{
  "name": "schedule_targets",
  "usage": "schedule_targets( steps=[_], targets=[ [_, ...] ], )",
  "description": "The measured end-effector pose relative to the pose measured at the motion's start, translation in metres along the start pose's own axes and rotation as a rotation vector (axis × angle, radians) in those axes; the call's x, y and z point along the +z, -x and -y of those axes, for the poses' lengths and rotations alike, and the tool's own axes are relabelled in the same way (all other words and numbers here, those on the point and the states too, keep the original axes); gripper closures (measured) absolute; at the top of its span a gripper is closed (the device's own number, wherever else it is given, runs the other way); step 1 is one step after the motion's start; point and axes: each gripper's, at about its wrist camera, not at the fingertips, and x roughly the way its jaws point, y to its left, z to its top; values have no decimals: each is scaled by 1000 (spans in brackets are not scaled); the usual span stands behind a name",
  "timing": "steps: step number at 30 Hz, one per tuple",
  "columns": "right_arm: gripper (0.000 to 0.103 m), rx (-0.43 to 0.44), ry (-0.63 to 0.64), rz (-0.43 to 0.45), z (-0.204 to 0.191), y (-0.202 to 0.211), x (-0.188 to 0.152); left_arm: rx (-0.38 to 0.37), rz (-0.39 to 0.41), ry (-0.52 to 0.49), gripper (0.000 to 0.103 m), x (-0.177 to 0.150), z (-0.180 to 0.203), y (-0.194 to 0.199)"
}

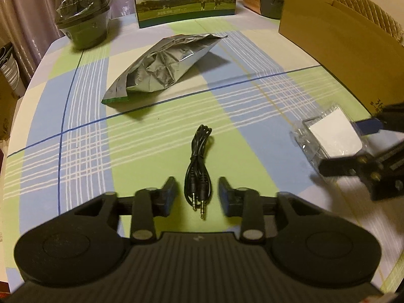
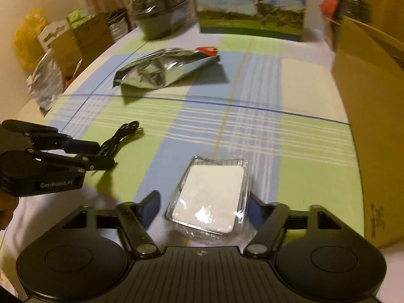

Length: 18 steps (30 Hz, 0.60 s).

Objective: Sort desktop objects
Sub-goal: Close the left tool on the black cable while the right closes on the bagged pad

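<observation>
A: Where is the audio cable from the silver foil bag?

B: On the checked tablecloth, nearer than the bag; its long axis runs away from the left gripper, plugs between the parted jaws, untouched.

A: And right of the bag?

B: The white item in clear packaging lies between the spread fingers of the right gripper; whether they press it, I cannot tell; each hand has its own piece nearest.

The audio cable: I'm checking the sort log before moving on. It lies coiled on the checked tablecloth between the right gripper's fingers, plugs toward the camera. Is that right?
Not quite. The audio cable lies between the fingers of the left gripper, not the right, as the left wrist view shows. The right gripper straddles the clear plastic package instead. The rest holds: coiled, on the checked tablecloth, plugs toward the camera.
</observation>
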Motion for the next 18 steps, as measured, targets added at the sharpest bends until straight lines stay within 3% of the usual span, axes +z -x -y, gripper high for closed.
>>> schedule_targets(
  steps=[12,15,18],
  targets=[
    [23,-89,-57,107,-16,-2,-24,-13,23,22,66,10,-4,-11],
    [23,-109,-69,117,-17,-5,-27,-11,20,39,83,11,-5,-10],
    [23,-139,-87,107,-17,-9,-28,-11,16,47,86,12,-6,-10]
  ],
)
